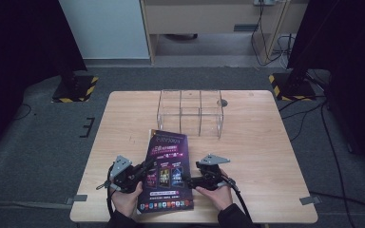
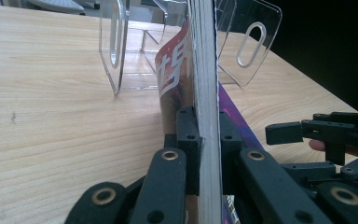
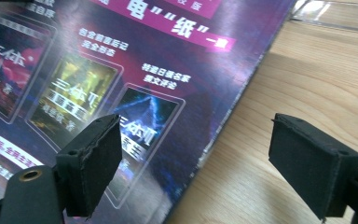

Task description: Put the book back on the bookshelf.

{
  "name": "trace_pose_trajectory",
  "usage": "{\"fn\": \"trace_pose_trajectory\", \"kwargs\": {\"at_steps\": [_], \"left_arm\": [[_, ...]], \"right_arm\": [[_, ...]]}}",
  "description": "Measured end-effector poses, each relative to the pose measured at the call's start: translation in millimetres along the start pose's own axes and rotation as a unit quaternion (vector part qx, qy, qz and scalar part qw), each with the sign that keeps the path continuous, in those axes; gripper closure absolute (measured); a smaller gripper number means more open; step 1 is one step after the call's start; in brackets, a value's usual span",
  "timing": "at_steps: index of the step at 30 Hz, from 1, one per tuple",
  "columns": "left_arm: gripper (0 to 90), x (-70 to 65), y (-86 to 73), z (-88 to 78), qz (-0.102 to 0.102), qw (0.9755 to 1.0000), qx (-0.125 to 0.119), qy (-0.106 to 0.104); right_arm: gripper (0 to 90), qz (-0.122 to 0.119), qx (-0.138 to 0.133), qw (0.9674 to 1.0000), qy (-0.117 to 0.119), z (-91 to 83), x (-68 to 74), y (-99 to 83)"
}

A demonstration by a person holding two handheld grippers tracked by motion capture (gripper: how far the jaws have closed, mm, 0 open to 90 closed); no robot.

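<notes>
- Left gripper (image 2: pixel 204 140) is clamping the magazine (image 1: pixel 168 171) at its left edge; spine probably running toward the clear rack (image 1: pixel 190 111).
- Right gripper (image 3: pixel 196 163) is gaping wide, empty, straddling the right edge.

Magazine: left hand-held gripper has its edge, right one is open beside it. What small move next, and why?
Probably close the right hand-held gripper on the magazine's right edge. The left hand-held gripper is clamped on the other edge, while the right jaws stand open straddling that edge, and the clear rack waits behind.
</notes>
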State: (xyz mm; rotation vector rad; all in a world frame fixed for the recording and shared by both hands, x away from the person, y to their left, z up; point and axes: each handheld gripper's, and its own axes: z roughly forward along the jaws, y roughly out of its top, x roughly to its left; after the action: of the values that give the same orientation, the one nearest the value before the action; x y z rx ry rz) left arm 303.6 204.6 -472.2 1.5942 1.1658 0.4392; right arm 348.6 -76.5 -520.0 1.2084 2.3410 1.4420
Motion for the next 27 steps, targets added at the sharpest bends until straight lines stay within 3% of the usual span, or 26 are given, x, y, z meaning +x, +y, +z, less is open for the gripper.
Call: {"fn": "trace_pose_trajectory", "kwargs": {"at_steps": [14,23,27], "left_arm": [[83.7,-4.1,3.2,-1.3,0.009,0.9999,-0.008,-0.010],[83.7,-4.7,3.0,-1.3,0.011,0.9997,-0.013,-0.016],[83.7,-4.5,2.3,-1.1,0.010,0.9997,-0.014,-0.019]], "right_arm": [[17.2,0.003,0.026,0.9993,0.029,17.8,1.2,0.2],[18.4,0.038,0.031,0.9958,0.077,27.6,1.8,0.2],[20.1,0.046,0.034,0.9944,0.088,29.1,0.0,0.0]]}}
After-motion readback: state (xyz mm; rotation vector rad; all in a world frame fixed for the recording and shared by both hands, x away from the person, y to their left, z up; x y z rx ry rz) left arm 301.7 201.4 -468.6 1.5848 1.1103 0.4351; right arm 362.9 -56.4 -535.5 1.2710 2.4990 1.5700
